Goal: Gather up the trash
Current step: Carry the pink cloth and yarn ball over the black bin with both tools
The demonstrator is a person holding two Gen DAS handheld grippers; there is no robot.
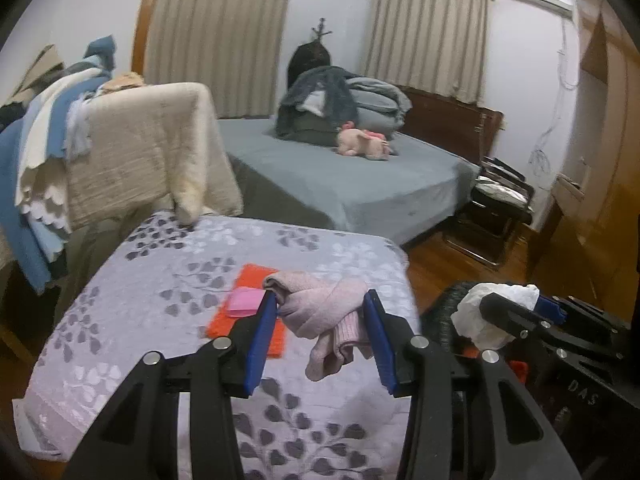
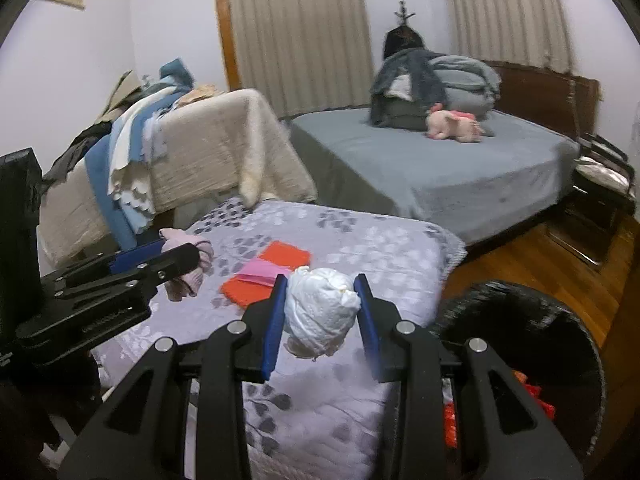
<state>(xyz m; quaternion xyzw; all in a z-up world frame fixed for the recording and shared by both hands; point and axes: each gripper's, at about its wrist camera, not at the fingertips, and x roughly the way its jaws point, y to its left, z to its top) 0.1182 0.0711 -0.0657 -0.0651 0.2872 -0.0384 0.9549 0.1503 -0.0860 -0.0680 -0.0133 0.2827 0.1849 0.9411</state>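
My left gripper is shut on a bunched pale pink cloth and holds it above the lilac leaf-patterned bedspread. It shows at the left of the right wrist view, the cloth hanging from it. My right gripper is shut on a crumpled white tissue wad, held above the bedspread's right side, next to a dark round bin. The tissue also shows at the right of the left wrist view. An orange cloth with a pink sheet on it lies on the bedspread.
The bin stands on the wooden floor and holds something red. A grey bed with a pink plush toy and piled bedding lies behind. A chair draped with beige and blue blankets stands at the left.
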